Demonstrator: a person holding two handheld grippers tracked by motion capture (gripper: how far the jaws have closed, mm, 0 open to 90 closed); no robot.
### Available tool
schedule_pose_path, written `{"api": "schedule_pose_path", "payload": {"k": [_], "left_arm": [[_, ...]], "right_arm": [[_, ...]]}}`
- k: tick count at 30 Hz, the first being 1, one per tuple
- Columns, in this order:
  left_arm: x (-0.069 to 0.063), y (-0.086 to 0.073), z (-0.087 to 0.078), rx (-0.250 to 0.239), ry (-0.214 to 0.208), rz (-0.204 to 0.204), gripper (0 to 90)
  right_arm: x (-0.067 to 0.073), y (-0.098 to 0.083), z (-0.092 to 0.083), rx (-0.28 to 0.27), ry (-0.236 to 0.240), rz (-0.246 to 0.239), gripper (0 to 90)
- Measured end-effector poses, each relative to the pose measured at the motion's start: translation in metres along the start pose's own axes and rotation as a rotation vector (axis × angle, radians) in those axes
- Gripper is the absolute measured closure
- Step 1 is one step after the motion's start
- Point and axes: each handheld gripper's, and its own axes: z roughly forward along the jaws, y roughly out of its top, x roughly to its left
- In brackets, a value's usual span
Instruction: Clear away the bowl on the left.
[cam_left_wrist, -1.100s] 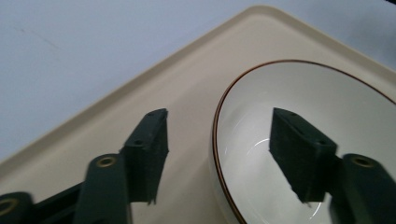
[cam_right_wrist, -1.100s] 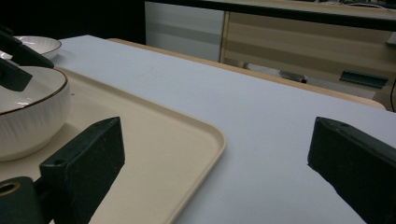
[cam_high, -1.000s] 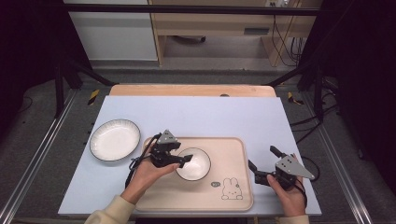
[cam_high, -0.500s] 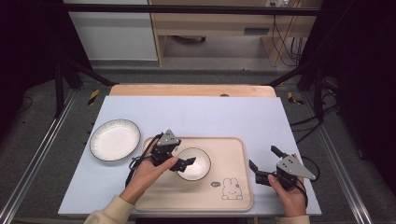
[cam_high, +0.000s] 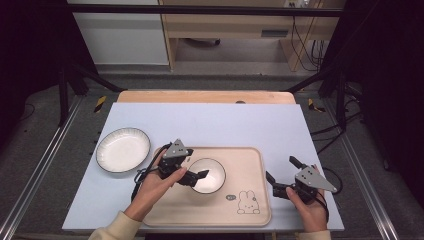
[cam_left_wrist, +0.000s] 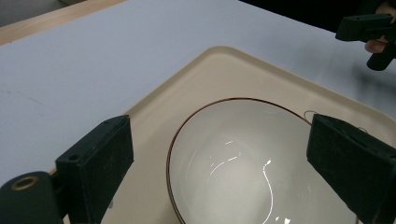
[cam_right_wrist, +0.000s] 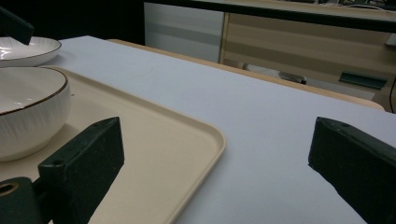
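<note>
White bowl (cam_high: 207, 174) w/ thin brown rim sits upright on beige tray (cam_high: 250, 210), in the tray's left-centre part; empty inside. In the left gripper view the bowl (cam_left_wrist: 243, 163) lies between and below the two black jaws, pads clear of its rim on both sides, no contact seen. Left gripper (cam_high: 192, 169) is spread wide, jaws have just been opening, bowl between them but not pinched; it hovers over the bowl's left edge, hand (cam_high: 155, 187) coming in from near-left over the tray's left rim.

Right gripper (cam_high: 278, 184) also spread, nothing between the jaws; held by right hand (cam_high: 307, 207) just off the tray's right edge, over the pale blue table cover (cam_high: 210, 122), jaws pointing left toward the tray. Right gripper view: tray corner (cam_right_wrist: 196, 140) runs below the jaws, bowl (cam_right_wrist: 28, 112) at far left of that view, ribbed outer wall visible, well apart from the jaws.

White plate (cam_high: 123, 149) w/ dark rim lies flat on the cover, left of the tray, just beside its far-left corner, not touching it as far as can be told. Tray has a small rabbit print (cam_high: 247, 202) near its right near corner. Wooden table edge (cam_high: 205, 96) shows along the far side of the cover
</note>
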Motion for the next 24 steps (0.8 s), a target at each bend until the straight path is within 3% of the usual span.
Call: {"api": "schedule_pose_path", "payload": {"k": [11, 24], "left_arm": [[-0.006, 0.000, -0.011, -0.026, -0.014, 0.011, 7.0], [-0.004, -0.001, -0.033, -0.103, 0.008, -0.003, 6.8]], "right_arm": [[0.000, 0.000, 0.000, -0.005, 0.001, 0.003, 3.6], [-0.001, 0.000, 0.000, -0.010, -0.001, 0.008, 3.6]]}}
